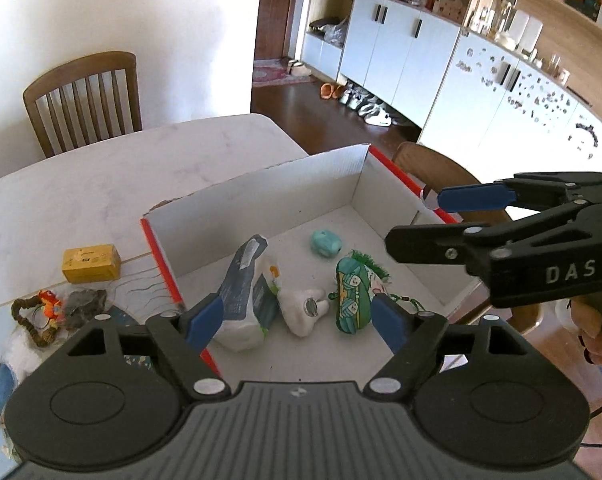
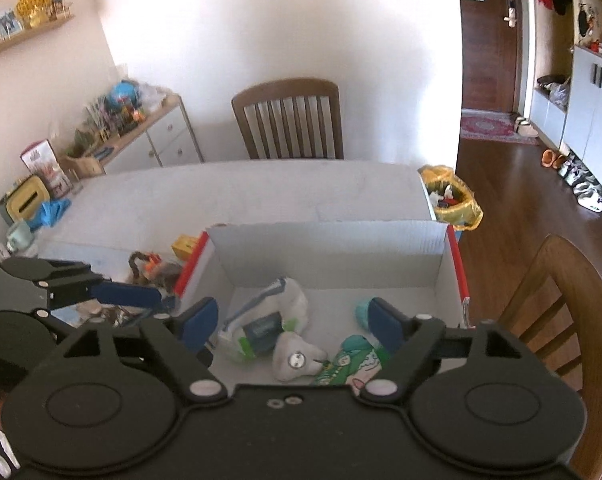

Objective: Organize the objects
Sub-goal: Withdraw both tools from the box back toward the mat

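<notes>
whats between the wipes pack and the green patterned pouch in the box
A white tooth-shaped plush lies between the wipes pack and the green patterned pouch; both wrist views show it.

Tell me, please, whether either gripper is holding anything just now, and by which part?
Nothing is held. The left gripper and the right gripper both stand open above the box, with nothing between their fingers.

Pouch [image 1: 355, 294], tooth toy [image 1: 304, 310], packet [image 1: 245, 294] in box [image 1: 257, 196]; block [image 1: 91, 263] left.
</notes>
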